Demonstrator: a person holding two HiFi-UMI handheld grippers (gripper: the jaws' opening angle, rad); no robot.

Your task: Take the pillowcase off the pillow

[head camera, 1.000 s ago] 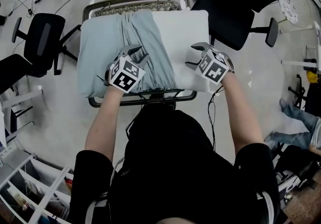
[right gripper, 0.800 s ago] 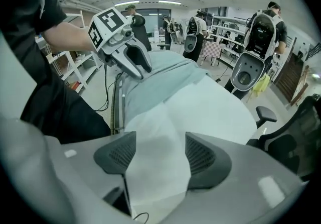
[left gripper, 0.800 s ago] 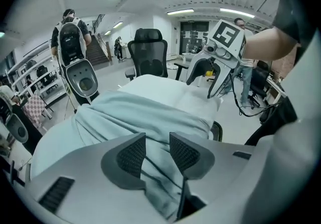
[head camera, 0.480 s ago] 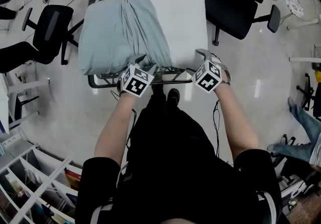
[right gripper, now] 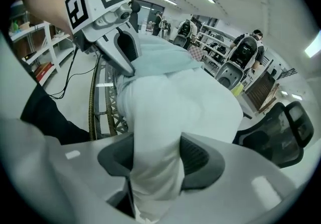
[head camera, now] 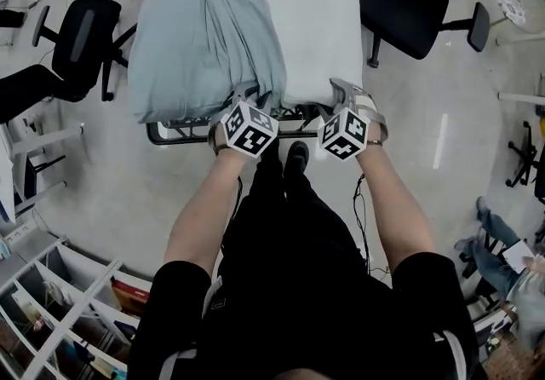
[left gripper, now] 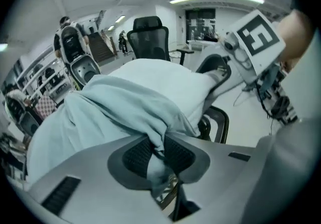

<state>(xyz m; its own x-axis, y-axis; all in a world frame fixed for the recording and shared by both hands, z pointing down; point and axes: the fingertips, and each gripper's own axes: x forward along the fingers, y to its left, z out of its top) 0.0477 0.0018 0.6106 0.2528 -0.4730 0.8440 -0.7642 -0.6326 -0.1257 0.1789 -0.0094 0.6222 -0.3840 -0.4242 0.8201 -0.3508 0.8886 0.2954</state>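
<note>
L claw (left gripper: 159, 145) just clamped pillowcase (left gripper: 120, 110), R claw (right gripper: 156, 153) just clamped pillow (right gripper: 180, 110), both pitched steeply down.

Near side is tight: rack (head camera: 183, 127) rim with the person's legs right against it. Pillow (head camera: 311, 29) and bunched pillowcase (head camera: 213, 37) fill the rack top. Left: chair (head camera: 81, 39) just beside the rack, with open floor (head camera: 102, 191) nearer the person. Right: big chair (head camera: 409, 3) near the pillow's far corner, open floor below it. The far side is cut off and can't be judged. Shelves (head camera: 60, 319) are well apart.
</note>
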